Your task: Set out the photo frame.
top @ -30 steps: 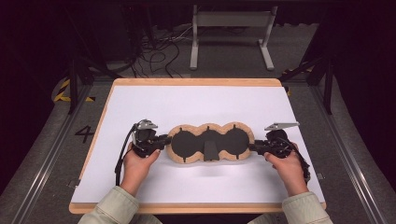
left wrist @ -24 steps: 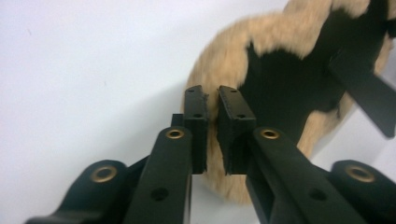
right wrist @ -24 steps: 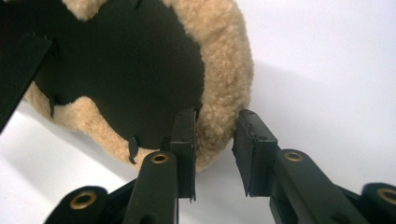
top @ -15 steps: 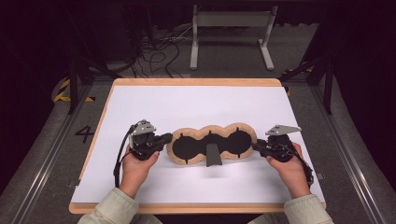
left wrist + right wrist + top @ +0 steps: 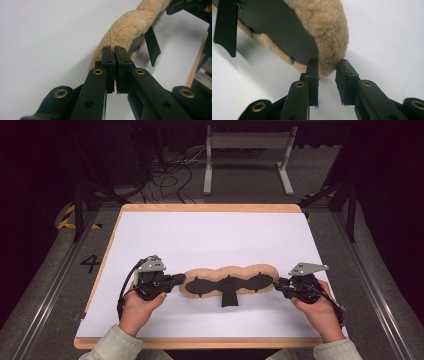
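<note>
Since the earlier high views we have tipped the fleece pad [image 5: 227, 277] up so its black backing faces us, strap tab [image 5: 229, 299] hanging down, and it is stretched across the near middle of the white table [image 5: 215, 235]. Left gripper [image 5: 176, 280] has its jaws pressed together on the left end [image 5: 113, 45]; right gripper [image 5: 325, 68] straddles the right end, jaws spread with a gap showing. We judge the right side should bite deeper before we pull evenly to flip it.
</note>
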{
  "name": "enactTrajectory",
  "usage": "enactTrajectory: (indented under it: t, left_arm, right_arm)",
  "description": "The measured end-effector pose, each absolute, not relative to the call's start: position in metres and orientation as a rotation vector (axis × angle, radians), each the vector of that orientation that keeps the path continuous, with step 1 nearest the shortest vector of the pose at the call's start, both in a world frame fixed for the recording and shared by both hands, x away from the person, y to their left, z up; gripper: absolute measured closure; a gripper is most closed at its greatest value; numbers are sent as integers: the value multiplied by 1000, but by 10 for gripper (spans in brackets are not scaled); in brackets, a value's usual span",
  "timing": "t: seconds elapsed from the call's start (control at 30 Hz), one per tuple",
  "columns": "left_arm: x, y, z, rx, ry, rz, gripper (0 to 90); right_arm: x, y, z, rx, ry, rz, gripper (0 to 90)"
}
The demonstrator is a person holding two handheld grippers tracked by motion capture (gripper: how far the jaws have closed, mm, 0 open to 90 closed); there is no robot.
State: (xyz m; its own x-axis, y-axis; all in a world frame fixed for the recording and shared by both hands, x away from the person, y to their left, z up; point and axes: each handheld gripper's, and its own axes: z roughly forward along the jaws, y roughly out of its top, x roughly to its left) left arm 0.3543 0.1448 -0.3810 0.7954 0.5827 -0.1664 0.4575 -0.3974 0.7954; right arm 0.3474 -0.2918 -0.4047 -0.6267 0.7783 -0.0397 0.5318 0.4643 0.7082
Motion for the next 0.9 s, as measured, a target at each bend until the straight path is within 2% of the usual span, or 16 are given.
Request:
enactTrajectory:
  t: [0.4, 0.5, 0.63, 0.9]
  left_arm:
    - [345, 152, -384, 2123, 625, 31, 888]
    - [342, 152, -384, 2120, 619, 35, 892]
    - [341, 153, -385, 2113, 612, 45, 892]
    - [334, 155, -380, 2136, 558, 31, 900]
  right_arm:
    - [340, -301, -398, 1044, 2507, 935, 750]
    - [339, -303, -397, 1033, 2525, 943, 716]
    - [339, -304, -394, 1035, 2524, 951, 714]
    - [337, -310, -388, 1042, 2514, 991, 770]
